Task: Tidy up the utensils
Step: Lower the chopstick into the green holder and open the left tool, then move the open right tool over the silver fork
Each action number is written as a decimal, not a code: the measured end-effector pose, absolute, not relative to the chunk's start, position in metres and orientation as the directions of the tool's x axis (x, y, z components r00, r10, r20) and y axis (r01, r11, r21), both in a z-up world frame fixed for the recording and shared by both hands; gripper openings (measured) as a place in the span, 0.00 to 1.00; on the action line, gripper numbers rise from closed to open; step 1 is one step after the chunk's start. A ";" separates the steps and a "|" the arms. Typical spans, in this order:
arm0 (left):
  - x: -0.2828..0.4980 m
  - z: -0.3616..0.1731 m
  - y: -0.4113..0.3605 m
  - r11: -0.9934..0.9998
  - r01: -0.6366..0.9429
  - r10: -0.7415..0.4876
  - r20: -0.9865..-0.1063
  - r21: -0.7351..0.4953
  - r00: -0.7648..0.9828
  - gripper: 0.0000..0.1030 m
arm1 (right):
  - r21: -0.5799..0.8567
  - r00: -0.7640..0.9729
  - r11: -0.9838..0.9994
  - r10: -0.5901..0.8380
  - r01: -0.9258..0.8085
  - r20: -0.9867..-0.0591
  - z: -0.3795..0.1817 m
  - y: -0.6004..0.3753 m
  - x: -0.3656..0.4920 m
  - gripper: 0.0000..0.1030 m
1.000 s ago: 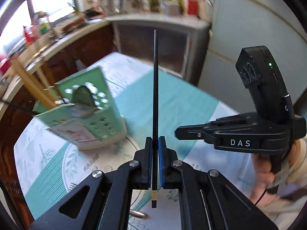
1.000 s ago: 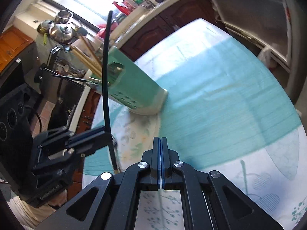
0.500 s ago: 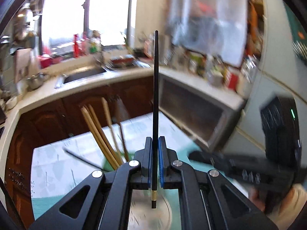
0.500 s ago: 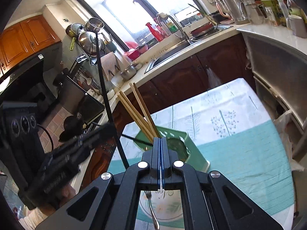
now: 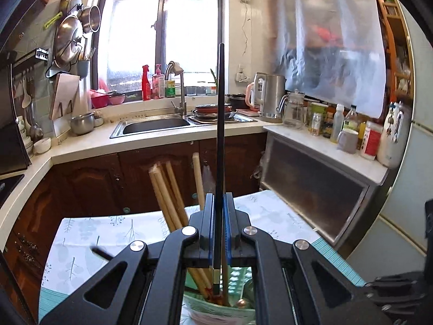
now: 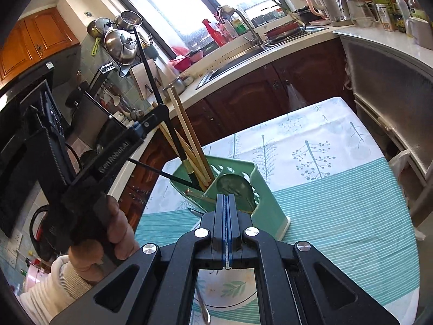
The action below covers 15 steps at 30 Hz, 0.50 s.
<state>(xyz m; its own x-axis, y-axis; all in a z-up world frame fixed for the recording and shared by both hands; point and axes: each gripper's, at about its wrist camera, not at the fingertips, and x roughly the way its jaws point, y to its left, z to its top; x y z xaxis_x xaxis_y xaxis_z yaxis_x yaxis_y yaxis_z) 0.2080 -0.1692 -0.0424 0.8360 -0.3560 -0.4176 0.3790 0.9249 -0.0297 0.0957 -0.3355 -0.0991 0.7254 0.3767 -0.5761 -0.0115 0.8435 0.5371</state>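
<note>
While I held the left claw pinched on the black chopstick, its lower tip sat inside the green utensil holder on the bench, among the wooden chopsticks. Right claw was pressed together, empty, just in front of the holder. A spoon stood in the holder's other compartment.

The black chopstick in the left gripper looks smooth and glossy with a gold band near its end, the chopsticks below it are matt pale wood, and the green holder is perforated smooth plastic on a printed cloth.
</note>
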 end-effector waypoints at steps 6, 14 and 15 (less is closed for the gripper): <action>0.209 -0.072 -0.160 0.938 0.342 -0.324 -0.469 -0.049 0.822 0.06 | 0.519 0.714 0.854 0.382 -0.031 -0.587 -0.111 -0.328 0.098 0.00; 0.186 -0.072 -0.153 0.939 0.338 -0.319 -0.504 -0.056 0.803 0.47 | 0.509 0.690 0.860 0.390 -0.037 -0.609 -0.124 -0.320 0.101 0.01; 0.183 -0.071 -0.153 0.940 0.338 -0.317 -0.509 -0.054 0.800 0.47 | 0.510 0.689 0.860 0.390 -0.035 -0.610 -0.125 -0.319 0.102 0.01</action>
